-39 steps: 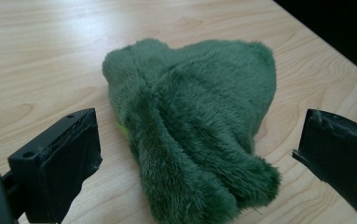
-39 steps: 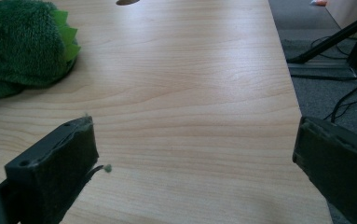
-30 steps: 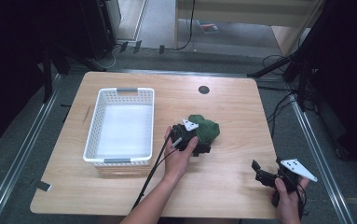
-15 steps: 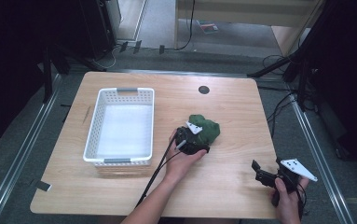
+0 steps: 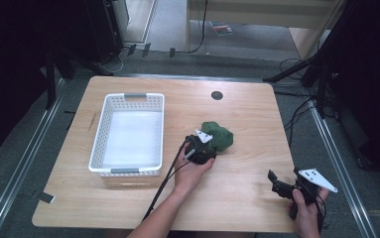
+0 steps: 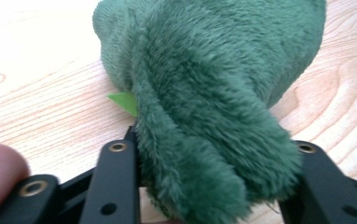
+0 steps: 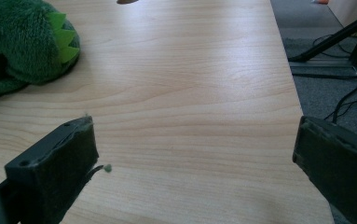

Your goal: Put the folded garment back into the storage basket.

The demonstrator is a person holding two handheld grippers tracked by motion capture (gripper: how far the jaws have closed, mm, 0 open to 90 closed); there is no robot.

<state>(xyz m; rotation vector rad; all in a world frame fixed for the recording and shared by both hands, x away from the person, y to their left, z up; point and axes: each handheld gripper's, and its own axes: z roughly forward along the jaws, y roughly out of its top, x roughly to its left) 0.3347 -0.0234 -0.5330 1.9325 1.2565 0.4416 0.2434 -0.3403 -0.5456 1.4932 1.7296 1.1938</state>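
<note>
A green plush toy (image 5: 219, 137) lies on the wooden table (image 5: 247, 119), right of centre. My left gripper (image 5: 201, 148) is pushed against its near-left side. In the left gripper view a furry limb of the plush toy (image 6: 199, 93) fills the gap of the left gripper (image 6: 211, 149), whose black jaws stand apart on either side and touch the fur. My right gripper (image 5: 276, 182) is held low near the table's front right corner, open and with nothing in it. In the right gripper view the right gripper (image 7: 195, 140) faces bare wood, with the plush toy (image 7: 22, 44) at the upper left.
A white perforated basket (image 5: 99, 134) stands on the left half of the table with nothing in it. A black round grommet (image 5: 217, 95) sits near the far edge. Cables (image 5: 301, 114) and dark stands lie on the floor to the right.
My left gripper has slid forward and to the right, onto the plush toy, so its jaws now stand around a limb. The right gripper has stayed put.
</note>
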